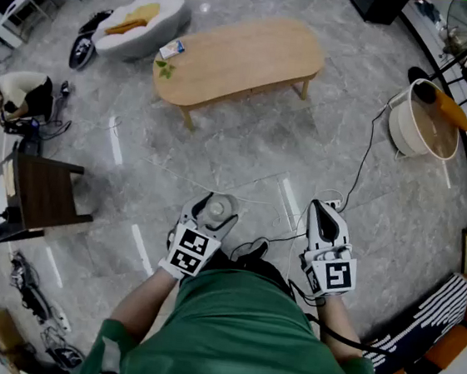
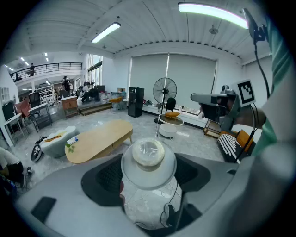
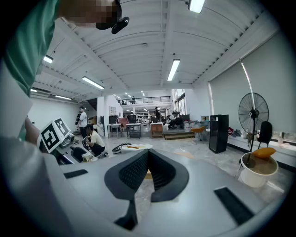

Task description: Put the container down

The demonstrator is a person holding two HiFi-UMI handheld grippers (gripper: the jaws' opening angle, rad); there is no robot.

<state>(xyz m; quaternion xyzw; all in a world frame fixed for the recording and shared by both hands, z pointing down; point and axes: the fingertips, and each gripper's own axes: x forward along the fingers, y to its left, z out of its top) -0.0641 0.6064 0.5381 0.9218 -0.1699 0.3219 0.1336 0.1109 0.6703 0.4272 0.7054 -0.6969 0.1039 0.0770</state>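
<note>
left gripper is clasping clear lidded container by its body, lower centre of head view, above floor | right gripper is hanging clenched, empty | container seeming light, rigid, slick; holding below lid looking safest

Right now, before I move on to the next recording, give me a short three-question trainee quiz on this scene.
1. True or false: the right claw holds the container.
2. What lies on the table? A) small box B) fan C) bucket
3. Fill in: the left claw is shut on the ____.
Key: 1 false, it is shut and empty; 2 A; 3 container.
</note>
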